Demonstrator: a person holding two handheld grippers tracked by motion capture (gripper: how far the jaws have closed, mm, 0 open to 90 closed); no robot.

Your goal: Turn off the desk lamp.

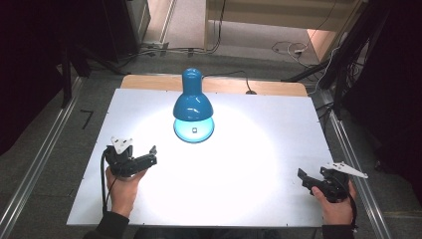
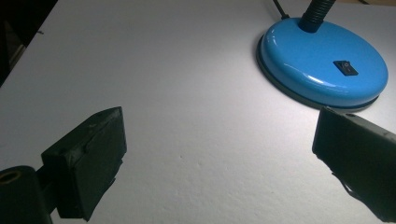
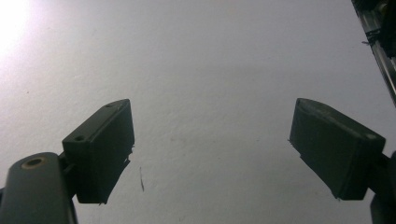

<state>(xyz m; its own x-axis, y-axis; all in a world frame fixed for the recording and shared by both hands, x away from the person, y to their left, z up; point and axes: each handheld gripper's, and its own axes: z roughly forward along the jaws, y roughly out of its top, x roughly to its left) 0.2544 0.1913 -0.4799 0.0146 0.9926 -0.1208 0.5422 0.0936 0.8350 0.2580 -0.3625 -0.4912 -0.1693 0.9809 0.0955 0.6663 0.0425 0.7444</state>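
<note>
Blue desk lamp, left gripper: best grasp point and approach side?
Probably the black flexible neck where it rises from the round base. The base is a wide, low dome, too broad and sloped for the jaws; the neck is thin and upright. Come in level from the lamp's left, where the left gripper already sits with jaws open, staying below the shade that hangs over the base.

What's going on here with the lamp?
A person holds a gripper in each hand over a white table. A lit blue lamp stands at the far middle, its switch on the base. The left gripper, jaws open, points toward the base, not touching. The right gripper is open too, far off, holding nothing.
</note>
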